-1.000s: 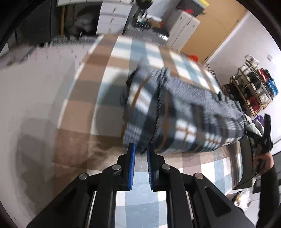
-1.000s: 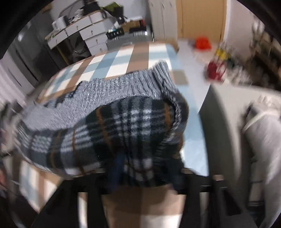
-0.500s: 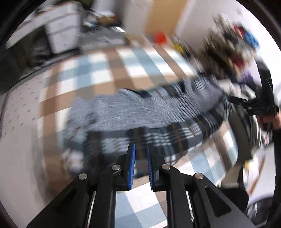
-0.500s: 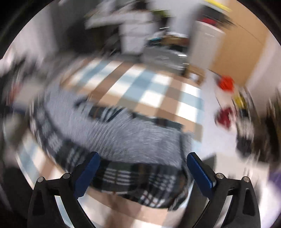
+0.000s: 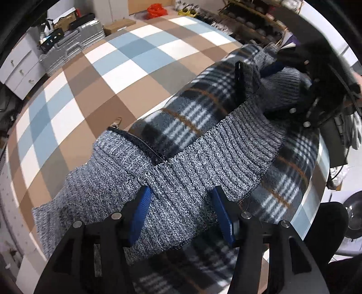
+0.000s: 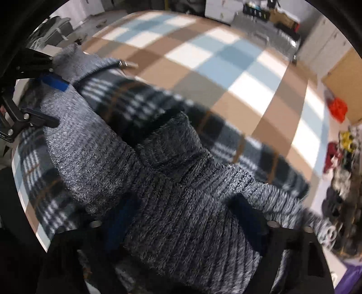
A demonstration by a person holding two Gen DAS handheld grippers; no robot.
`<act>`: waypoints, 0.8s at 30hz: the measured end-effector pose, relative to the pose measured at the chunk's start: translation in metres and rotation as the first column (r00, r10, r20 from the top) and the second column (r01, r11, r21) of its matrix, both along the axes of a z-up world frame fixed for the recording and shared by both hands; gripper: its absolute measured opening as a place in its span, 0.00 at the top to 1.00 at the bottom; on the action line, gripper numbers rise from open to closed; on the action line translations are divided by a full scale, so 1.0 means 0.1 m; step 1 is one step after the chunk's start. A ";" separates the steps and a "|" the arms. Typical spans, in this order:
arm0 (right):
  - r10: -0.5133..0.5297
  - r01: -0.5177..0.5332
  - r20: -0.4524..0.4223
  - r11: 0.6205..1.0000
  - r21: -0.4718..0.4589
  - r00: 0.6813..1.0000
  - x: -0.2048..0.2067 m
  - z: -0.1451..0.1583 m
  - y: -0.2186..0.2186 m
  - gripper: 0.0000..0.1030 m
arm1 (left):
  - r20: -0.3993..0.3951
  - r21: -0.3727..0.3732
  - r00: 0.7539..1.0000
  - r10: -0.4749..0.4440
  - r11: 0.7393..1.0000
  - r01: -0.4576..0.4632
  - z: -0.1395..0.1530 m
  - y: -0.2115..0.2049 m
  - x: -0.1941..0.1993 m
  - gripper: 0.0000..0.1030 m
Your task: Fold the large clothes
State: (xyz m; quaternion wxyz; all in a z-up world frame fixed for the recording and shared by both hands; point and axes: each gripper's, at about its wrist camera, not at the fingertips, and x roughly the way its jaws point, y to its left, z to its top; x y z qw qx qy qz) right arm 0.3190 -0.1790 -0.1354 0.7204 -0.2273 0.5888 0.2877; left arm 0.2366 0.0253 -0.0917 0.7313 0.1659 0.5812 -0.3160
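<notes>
A grey knit jacket (image 5: 181,162) with plaid fleece lining and a zip lies bunched on the checked tablecloth (image 5: 126,67). My left gripper (image 5: 182,203) points down over its ribbed hem. Its jaws are opening, and the knit lies between the blue pads (image 5: 141,210) without being squeezed. My right gripper (image 6: 181,214) points down on the jacket (image 6: 172,181) at the other end. Its jaws are closing and thick knit fills the gap and spills over the fingers, hiding the pads. Each gripper shows in the other's view: the right gripper (image 5: 282,88) and the left gripper (image 6: 52,101).
The brown, blue and white checked cloth (image 6: 226,67) covers the table. Past the far edge stand a silver suitcase (image 5: 74,43), white drawers (image 5: 15,67) and a red bag (image 5: 156,10). A cluttered rack (image 5: 255,20) stands off the right edge.
Both grippers have swung round and come in over the jacket. The left jaws went from shut to spread. The right gripper let go of the bundle and now sits on the knit.
</notes>
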 end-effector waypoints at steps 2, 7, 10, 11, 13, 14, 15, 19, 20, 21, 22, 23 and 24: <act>-0.004 0.003 0.010 0.999 0.035 1.000 -0.02 0.03 0.00 0.59 | 0.017 -0.007 1.000 0.012 1.000 -0.012 -0.01 0.03 -0.01 0.76; -0.145 0.142 0.015 0.985 0.100 0.989 -0.04 0.15 -0.11 0.91 | -0.020 -0.080 0.994 0.106 0.991 -0.107 0.05 0.23 0.00 0.99; -0.166 0.158 0.067 0.981 0.110 0.984 -0.10 0.20 -0.10 0.92 | 0.060 -0.058 0.989 0.136 0.989 -0.133 0.15 0.21 -0.08 1.00; -0.170 0.159 0.102 0.981 0.113 0.980 -0.13 0.24 -0.08 0.92 | 0.089 -0.056 0.984 0.154 0.987 -0.149 0.19 0.21 -0.08 1.00; -0.189 0.169 0.144 0.976 0.140 0.971 -0.10 0.38 -0.05 0.92 | 0.119 -0.079 0.974 0.194 0.979 -0.186 0.30 0.21 -0.11 1.00; -0.197 0.170 0.174 0.972 0.160 0.965 -0.13 0.47 -0.05 0.92 | 0.150 -0.094 0.965 0.216 0.975 -0.203 0.39 0.22 -0.14 1.00; -0.207 0.171 0.207 0.969 0.179 0.956 -0.15 0.58 -0.06 0.92 | 0.160 -0.112 0.959 0.235 0.969 -0.218 0.47 0.23 -0.15 1.00; -0.278 0.221 0.284 0.950 0.219 0.917 -0.07 0.81 -0.14 0.92 | 0.197 -0.166 0.920 0.338 0.937 -0.308 0.65 0.36 -0.08 1.00; -0.304 0.244 0.271 0.941 0.232 0.913 -0.01 0.82 -0.17 0.92 | 0.207 -0.178 0.907 0.367 0.925 -0.334 0.65 0.36 -0.03 1.00; -0.325 0.263 0.277 0.935 0.239 0.904 0.01 0.82 -0.17 0.92 | 0.201 -0.175 0.901 0.385 0.919 -0.354 0.61 0.38 0.03 1.00; -0.345 0.282 0.264 0.927 0.247 0.901 0.06 0.79 -0.18 0.92 | 0.195 -0.171 0.892 0.408 0.909 -0.379 0.54 0.39 0.08 1.00; -0.357 0.298 0.245 0.922 0.245 0.901 0.12 0.72 -0.16 0.92 | 0.191 -0.162 0.886 0.423 0.904 -0.396 0.48 0.38 0.14 1.00; -0.365 0.313 0.240 0.922 0.229 0.900 0.17 0.63 -0.12 0.92 | 0.188 -0.133 0.886 0.423 0.905 -0.404 0.38 0.34 0.18 1.00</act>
